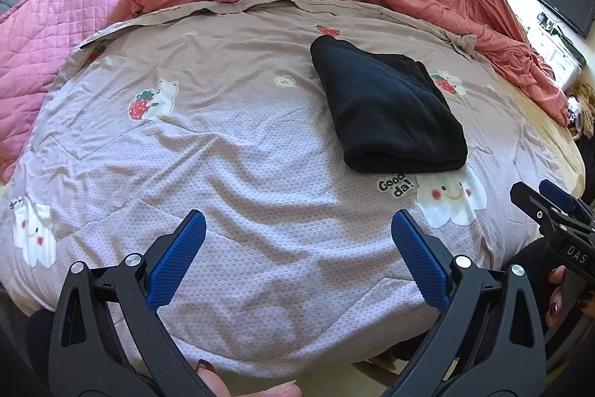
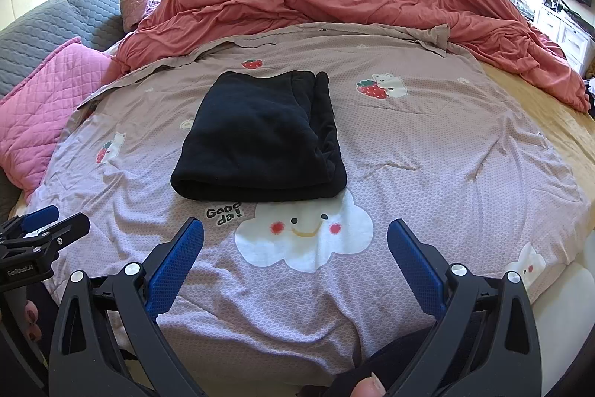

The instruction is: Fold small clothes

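on the bedspread (image 2: 409, 155) | folded black garment (image 2: 260, 140) ahead of both hand-held grippers | jaws apart

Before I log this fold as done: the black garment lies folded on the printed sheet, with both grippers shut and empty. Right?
Not quite. The left gripper and right gripper are both open, jaws spread wide, as each wrist view shows. The rest stands: the black garment lies folded on the printed sheet, and both grippers are empty.

You are working with a left gripper (image 1: 297, 248) and right gripper (image 2: 295, 255) showing black frames, blue textured pads (image 1: 176, 259) and silver screws, wearing dark nail polish.
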Demonstrator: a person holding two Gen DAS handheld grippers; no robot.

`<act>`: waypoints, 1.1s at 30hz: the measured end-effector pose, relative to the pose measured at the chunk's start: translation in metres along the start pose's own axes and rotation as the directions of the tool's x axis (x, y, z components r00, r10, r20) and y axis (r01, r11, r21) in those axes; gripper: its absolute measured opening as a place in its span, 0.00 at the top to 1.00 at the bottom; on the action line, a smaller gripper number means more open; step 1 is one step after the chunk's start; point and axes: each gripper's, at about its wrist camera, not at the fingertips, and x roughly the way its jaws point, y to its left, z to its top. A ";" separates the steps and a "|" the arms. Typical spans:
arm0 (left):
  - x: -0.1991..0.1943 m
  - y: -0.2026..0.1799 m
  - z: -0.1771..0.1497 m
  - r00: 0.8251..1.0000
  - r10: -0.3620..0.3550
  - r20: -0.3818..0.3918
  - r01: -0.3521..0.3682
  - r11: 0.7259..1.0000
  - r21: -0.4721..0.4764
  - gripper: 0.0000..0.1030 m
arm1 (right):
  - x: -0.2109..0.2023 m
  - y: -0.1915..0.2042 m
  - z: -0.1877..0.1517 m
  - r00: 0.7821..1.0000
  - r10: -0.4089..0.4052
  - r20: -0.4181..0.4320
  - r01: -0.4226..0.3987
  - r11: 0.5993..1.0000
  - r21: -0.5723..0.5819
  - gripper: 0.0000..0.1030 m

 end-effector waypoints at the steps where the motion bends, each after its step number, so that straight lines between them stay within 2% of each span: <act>1: 0.000 0.000 0.000 1.000 -0.001 -0.001 0.001 1.000 0.000 0.09 | 0.000 0.000 0.000 1.000 0.000 0.000 0.000 1.000 -0.001 0.04; 33: 0.001 -0.002 0.002 1.000 0.004 -0.003 -0.004 1.000 -0.001 0.09 | 0.003 -0.013 0.000 1.000 -0.015 -0.013 0.015 1.000 0.003 0.04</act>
